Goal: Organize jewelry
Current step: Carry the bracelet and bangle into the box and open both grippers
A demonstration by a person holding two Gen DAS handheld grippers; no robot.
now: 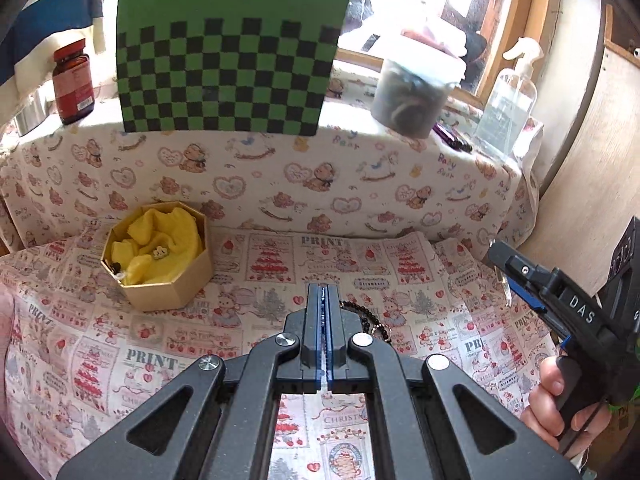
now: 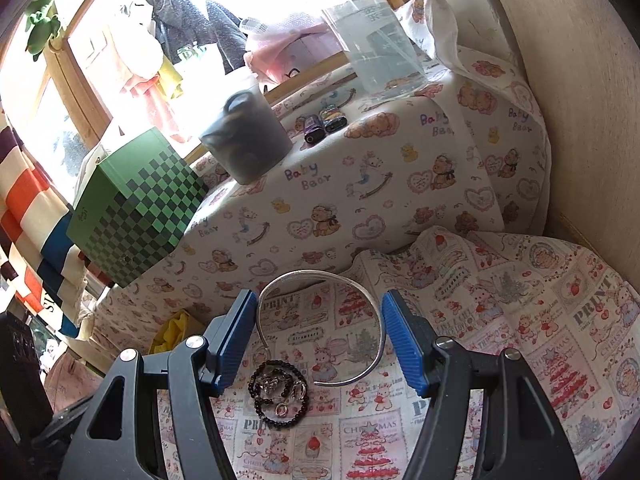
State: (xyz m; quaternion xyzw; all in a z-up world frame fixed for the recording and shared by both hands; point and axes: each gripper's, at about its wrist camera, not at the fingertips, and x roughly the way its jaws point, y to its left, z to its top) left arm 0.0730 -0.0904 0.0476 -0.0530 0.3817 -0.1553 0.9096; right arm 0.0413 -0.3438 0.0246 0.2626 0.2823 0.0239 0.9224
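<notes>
An octagonal cardboard box (image 1: 168, 288) lined with yellow cloth stands on the printed tablecloth at the left, with a small charm (image 1: 160, 253) lying on the cloth. My left gripper (image 1: 324, 290) is shut, raised over the table right of the box; whether something thin is pinched between its pads I cannot tell. Black bead bracelets (image 1: 370, 318) lie just right of its fingers. In the right wrist view the same bead bracelets (image 2: 280, 394) lie tangled with some rings (image 2: 281, 410). My right gripper (image 2: 321, 298) holds a silver open bangle (image 2: 320, 276) across its blue pads, above that pile.
A padded ledge with bear-print cloth (image 1: 320, 176) rises behind the table. On it stand a green checkered box (image 1: 228, 56), a brown bottle (image 1: 74, 84), a grey tub (image 1: 412, 92), a clear pump bottle (image 1: 508, 100) and two lighters (image 2: 324, 120). A wall (image 2: 580, 100) closes the right side.
</notes>
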